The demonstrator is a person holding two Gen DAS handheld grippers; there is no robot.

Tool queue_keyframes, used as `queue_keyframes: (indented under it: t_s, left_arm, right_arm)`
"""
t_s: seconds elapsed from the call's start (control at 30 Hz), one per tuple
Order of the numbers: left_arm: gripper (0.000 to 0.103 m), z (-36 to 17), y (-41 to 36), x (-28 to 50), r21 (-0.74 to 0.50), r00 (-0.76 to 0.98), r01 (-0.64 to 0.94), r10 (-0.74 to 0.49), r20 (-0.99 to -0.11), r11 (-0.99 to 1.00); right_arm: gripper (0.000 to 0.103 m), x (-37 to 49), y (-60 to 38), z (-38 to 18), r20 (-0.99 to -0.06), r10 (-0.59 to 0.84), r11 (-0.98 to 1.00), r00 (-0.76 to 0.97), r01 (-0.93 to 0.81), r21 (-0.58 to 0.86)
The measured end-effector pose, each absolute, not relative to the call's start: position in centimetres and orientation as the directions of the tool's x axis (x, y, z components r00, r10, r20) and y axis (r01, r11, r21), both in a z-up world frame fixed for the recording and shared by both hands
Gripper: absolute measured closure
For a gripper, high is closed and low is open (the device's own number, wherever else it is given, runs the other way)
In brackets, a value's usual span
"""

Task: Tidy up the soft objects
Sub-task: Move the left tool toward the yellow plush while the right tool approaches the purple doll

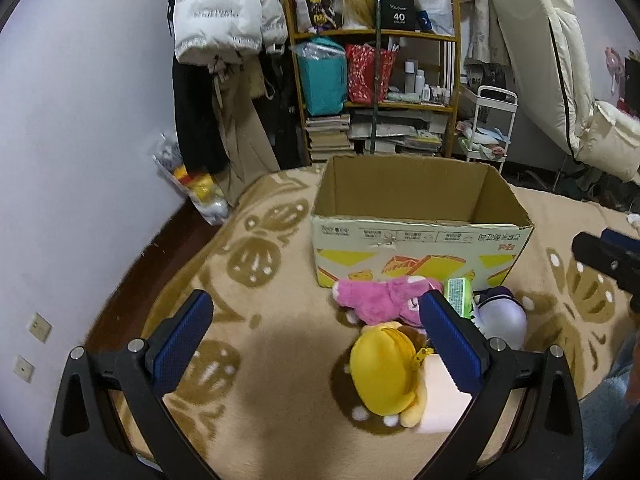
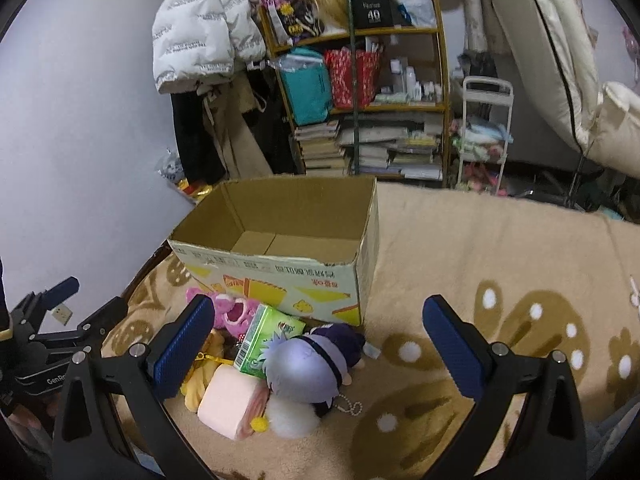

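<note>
An open cardboard box (image 1: pixel 420 236) (image 2: pixel 280 276) stands empty on the tan blanket. In front of it lies a pile: a pink plush (image 1: pixel 380 300) (image 2: pixel 236 310), a yellow plush (image 1: pixel 384 372) (image 2: pixel 196 384), a green tissue pack (image 1: pixel 460 296) (image 2: pixel 268 340), a purple-haired doll (image 1: pixel 500 316) (image 2: pixel 308 364) and a pink roll (image 1: pixel 440 400) (image 2: pixel 228 404). My left gripper (image 1: pixel 316 340) is open and empty, left of the pile. My right gripper (image 2: pixel 320 344) is open and empty above the doll.
A tan patterned blanket (image 2: pixel 500 280) covers the surface. A cluttered bookshelf (image 1: pixel 376 80), hanging coats (image 1: pixel 224 40) and a white cart (image 2: pixel 484 132) stand behind. A folded mattress (image 1: pixel 560 60) leans at right. The other gripper shows at the edge of each view (image 1: pixel 608 256) (image 2: pixel 44 332).
</note>
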State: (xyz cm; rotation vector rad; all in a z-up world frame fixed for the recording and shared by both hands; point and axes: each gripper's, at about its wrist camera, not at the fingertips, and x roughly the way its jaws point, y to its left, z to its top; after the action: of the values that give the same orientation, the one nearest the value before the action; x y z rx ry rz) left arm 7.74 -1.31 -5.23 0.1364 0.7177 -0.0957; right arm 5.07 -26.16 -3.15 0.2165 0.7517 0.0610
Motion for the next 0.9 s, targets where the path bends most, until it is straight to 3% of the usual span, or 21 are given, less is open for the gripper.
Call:
queue_keyframes:
  t_s: [0.37,0.9]
  left_arm:
    - [0.001,-7.4,-2.5,9.0,0.060,0.693,0.177,-0.081,-0.716,0.982]
    - [0.001,-12.2,-5.5,10.2,0.106,0.544,0.278,-0.065,-0.836,0.955]
  right_arm:
    - [0.000,8.5,-25.9,-6.2,-0.747,0.140,0.980,0.650,0.018,0.199]
    - [0.000,10.5,-24.3,-10.6,-0.845,0.189,0.978,0.501,-0.019,0.208]
